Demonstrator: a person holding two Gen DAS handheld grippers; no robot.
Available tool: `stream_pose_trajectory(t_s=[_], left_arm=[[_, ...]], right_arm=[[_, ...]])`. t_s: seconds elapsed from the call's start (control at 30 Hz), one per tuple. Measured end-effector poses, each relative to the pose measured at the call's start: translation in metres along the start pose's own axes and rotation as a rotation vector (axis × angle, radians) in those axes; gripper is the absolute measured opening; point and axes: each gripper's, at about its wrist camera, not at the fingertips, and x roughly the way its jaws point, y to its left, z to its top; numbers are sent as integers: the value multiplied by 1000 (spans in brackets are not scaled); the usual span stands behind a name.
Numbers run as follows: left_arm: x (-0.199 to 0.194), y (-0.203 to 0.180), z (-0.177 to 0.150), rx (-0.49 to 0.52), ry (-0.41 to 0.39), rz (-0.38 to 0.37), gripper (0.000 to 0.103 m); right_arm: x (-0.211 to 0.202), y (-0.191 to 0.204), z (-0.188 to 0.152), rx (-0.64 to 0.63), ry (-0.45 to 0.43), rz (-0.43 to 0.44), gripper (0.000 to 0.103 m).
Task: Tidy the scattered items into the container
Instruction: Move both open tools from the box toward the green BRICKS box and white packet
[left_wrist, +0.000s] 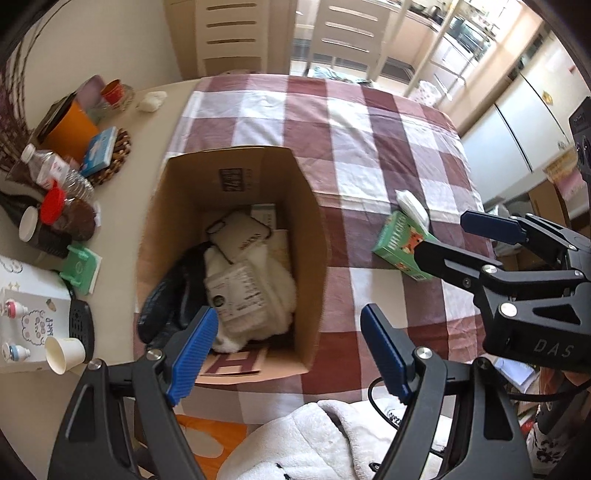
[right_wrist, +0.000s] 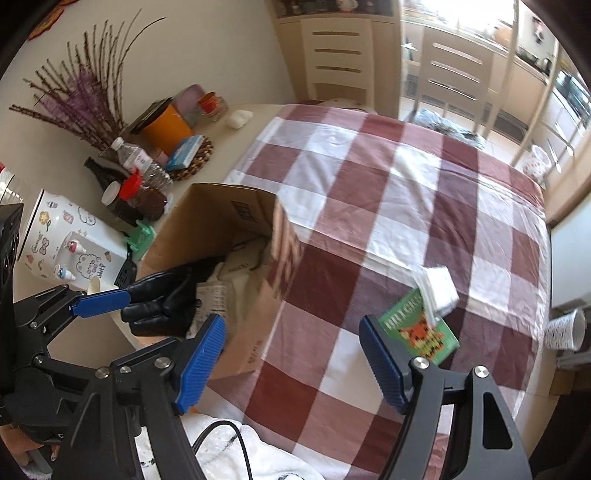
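Both tools (left_wrist: 291, 354) (right_wrist: 291, 363) wide open, empty

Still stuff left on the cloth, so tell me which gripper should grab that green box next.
Right. The right gripper is open beside the green box, while the left gripper hangs open over the cardboard box.

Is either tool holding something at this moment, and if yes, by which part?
Nothing is held. The left tool is open above the cardboard box, and the right tool is open near the green packet, not touching it.
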Motion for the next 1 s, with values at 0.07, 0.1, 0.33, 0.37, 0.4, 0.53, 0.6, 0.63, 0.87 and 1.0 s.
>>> stream_pose_trajectory(t_s=[0.07, 0.1, 0.33, 0.37, 0.4, 0.53, 0.6, 0.63, 0.87, 1.0], left_arm=[[3, -10, 0, 19, 11, -5, 81], [5, -14, 0, 28, 16, -7, 81], [15, -47, 2, 97, 44, -24, 81], [17, -51, 4, 105, 47, -29, 81], [19, -56, 5, 115, 51, -33, 81], [28, -76, 11, 156, 67, -43, 81], [34, -86, 14, 172, 76, -54, 81], [38, -91, 15, 180, 82, -59, 81], [82, -130, 28, 217, 133, -110, 81], [121, -142, 40, 177, 171, -150, 81]], right_arm=[[-3, -9, -6, 16, -4, -15, 77], [-5, -13, -8, 24, -6, -20, 77], [-15, -50, -24, 107, -23, -43, 77], [-16, -55, -26, 120, -26, -48, 77], [-17, -61, -29, 131, -27, -54, 77], [-20, -83, -38, 179, -31, -71, 77], [-20, -95, -42, 207, -32, -68, 77], [-20, -100, -44, 220, -31, -70, 77], [-9, -151, -57, 320, -13, -102, 77], [8, -183, -56, 404, -1, -43, 77]])
